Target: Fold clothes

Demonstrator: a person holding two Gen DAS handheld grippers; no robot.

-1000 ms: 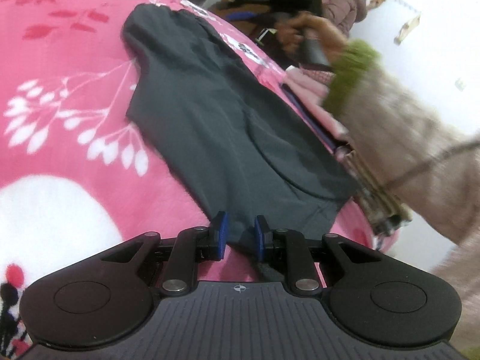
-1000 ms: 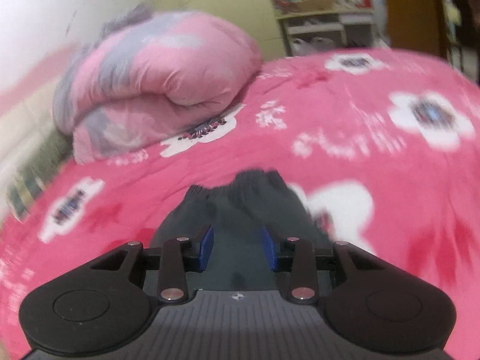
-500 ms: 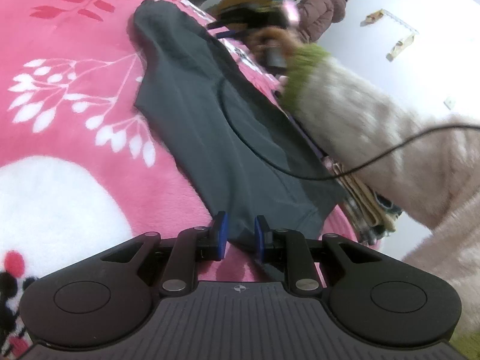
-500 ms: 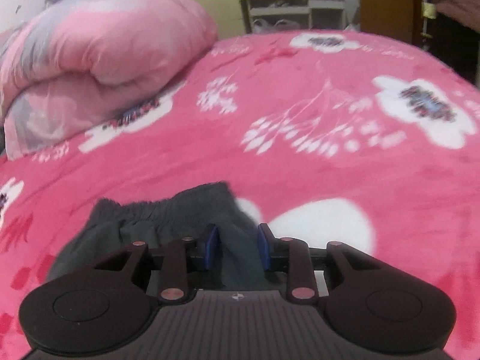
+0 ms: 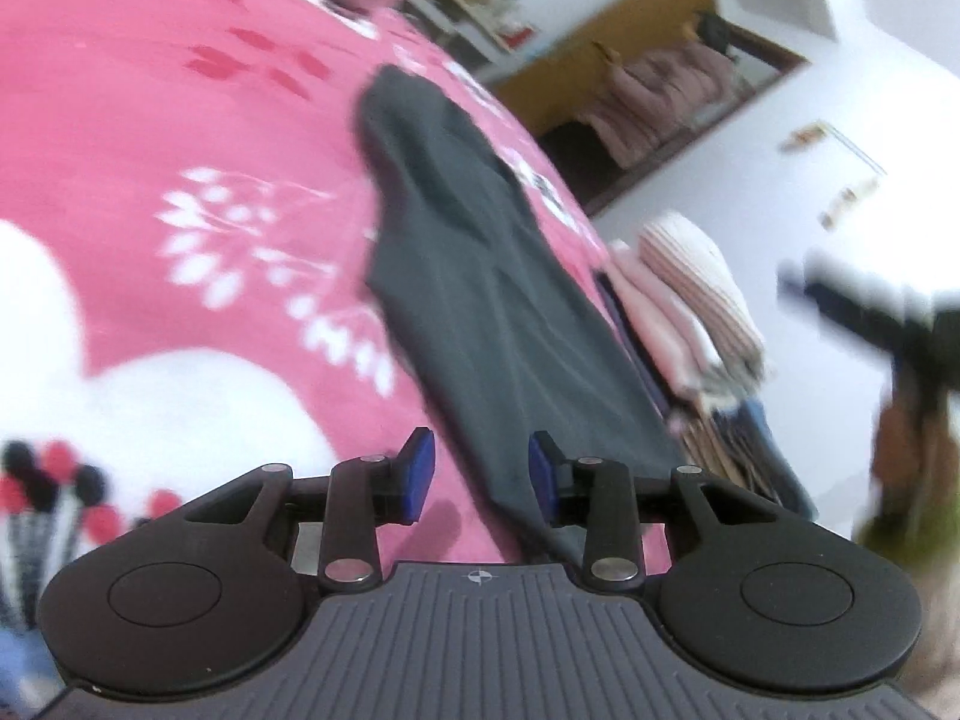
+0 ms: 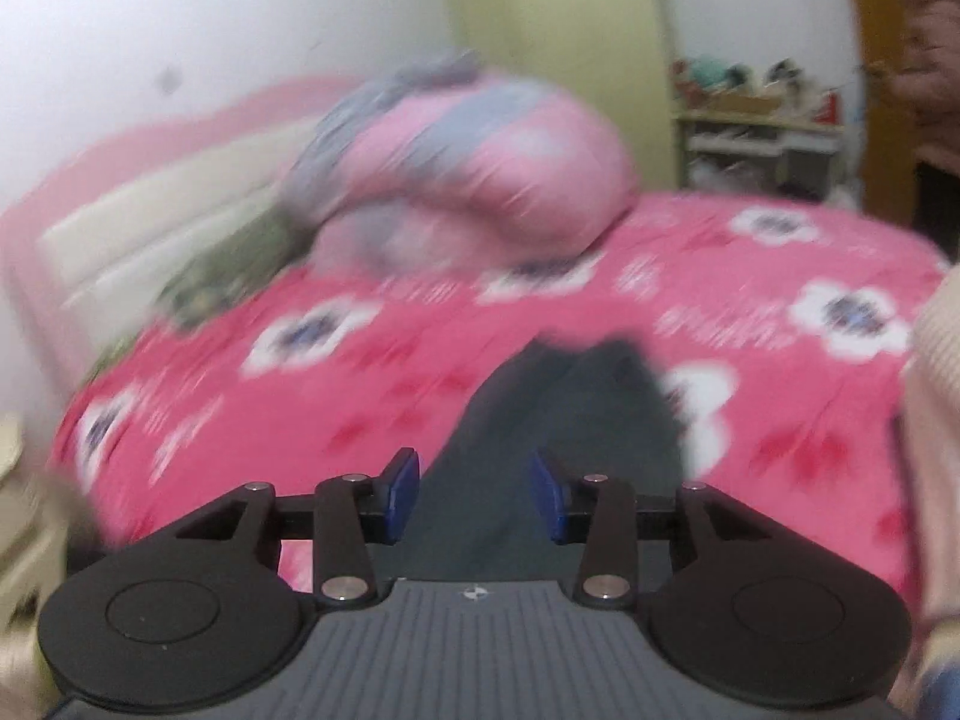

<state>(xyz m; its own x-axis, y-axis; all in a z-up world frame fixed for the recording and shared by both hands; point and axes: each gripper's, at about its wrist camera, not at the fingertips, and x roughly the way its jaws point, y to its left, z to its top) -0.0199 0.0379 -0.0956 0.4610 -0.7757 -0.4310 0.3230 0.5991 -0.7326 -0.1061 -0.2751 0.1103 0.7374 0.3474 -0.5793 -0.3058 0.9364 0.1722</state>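
Note:
A dark grey garment (image 5: 480, 276) lies stretched out flat on the pink flowered blanket (image 5: 180, 120). My left gripper (image 5: 480, 474) sits at its near end with jaws opening. The cloth lies under the gap and against the right pad, while the left pad stands clear over pink blanket. In the right wrist view the same garment (image 6: 570, 420) lies on the blanket (image 6: 360, 372) ahead of my right gripper (image 6: 474, 492). Its jaws are opening and press on nothing. In the left wrist view the right gripper (image 5: 870, 324) is a dark blur at the right edge.
A stack of folded pink and striped clothes (image 5: 690, 312) lies beside the garment at the bed's right edge. A rolled pink and grey quilt (image 6: 468, 180) sits at the head of the bed. Shelves (image 6: 756, 132) stand by the far wall. A cream sleeve (image 6: 936, 420) fills the right edge.
Both grippers' jaws have parted and let go of the garment. The right gripper has drawn back fast from the waistband, and its arm has swung from over the garment to the right edge.

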